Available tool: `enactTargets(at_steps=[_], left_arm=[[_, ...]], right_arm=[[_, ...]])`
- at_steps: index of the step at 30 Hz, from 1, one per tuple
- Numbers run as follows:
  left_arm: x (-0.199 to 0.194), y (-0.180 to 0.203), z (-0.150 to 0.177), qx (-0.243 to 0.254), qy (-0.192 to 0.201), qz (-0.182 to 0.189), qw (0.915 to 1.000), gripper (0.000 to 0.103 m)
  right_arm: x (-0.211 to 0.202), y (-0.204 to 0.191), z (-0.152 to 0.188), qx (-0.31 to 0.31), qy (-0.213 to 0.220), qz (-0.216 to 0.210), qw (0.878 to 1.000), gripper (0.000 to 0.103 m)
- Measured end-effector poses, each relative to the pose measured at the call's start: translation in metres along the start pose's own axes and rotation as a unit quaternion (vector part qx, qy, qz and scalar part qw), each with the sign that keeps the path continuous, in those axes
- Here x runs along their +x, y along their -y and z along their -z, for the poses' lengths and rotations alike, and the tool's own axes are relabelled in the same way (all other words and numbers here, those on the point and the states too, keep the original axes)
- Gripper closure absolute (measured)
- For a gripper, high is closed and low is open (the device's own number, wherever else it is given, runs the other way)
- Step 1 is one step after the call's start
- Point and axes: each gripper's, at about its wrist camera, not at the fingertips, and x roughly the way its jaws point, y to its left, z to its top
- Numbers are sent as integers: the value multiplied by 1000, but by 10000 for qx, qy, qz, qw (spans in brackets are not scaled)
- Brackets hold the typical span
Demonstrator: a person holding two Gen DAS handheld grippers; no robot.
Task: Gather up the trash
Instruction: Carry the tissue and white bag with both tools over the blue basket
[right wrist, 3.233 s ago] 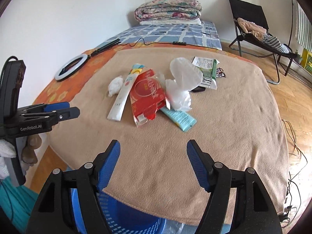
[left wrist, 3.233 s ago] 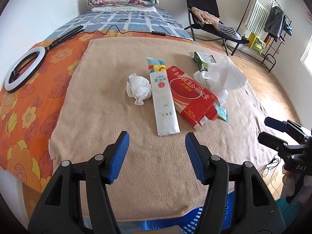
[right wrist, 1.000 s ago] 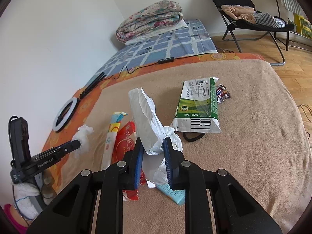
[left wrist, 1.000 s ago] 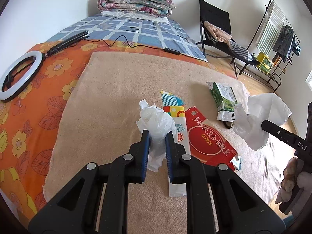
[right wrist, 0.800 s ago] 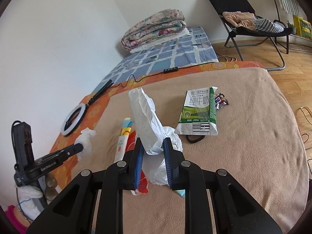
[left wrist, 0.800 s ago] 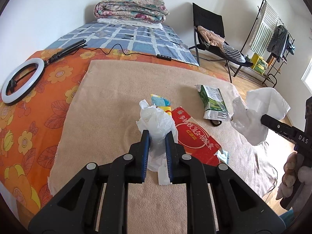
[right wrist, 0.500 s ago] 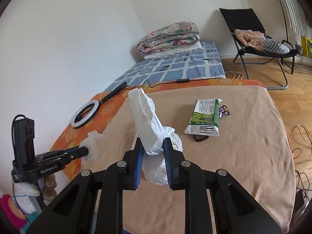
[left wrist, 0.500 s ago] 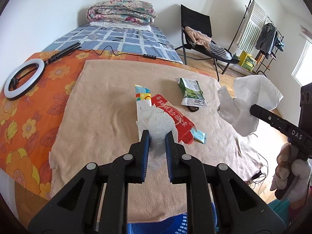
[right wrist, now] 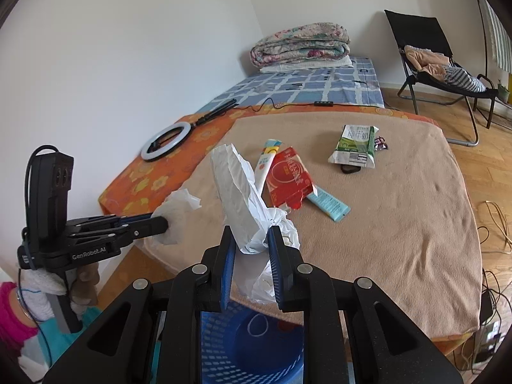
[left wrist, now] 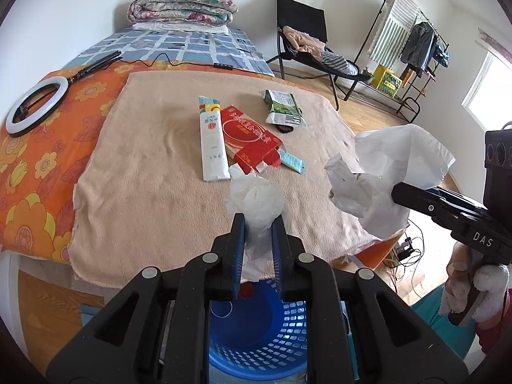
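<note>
Hanging at 6 o'clock below both loads: blue basket on the floor | left hand-held gripper clenched on crumpled tissue, nearer over the rim | right hand-held gripper clamping wrinkled white plastic bag, long axis toward 11 o'clock | 12 o'clock: red carton on the bed.

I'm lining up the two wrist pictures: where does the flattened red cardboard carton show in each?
Left wrist view: the flattened red cardboard carton lies upper centre on the beige blanket, right of the long white box.
Right wrist view: the carton lies centre, behind the held white bag.
Shared landmark: the green milk carton, beyond it in both.
</note>
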Motion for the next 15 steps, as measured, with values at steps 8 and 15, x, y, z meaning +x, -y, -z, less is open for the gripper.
enactTargets(at_steps=[8, 15], left_arm=[[9, 13, 34, 140, -376, 47, 9992, 88], [26, 20, 61, 267, -766, 72, 9967, 88]], right_arm=[[3, -13, 44, -3, -416, 4, 9991, 84], [13, -14, 80, 37, -844, 21, 9964, 84]])
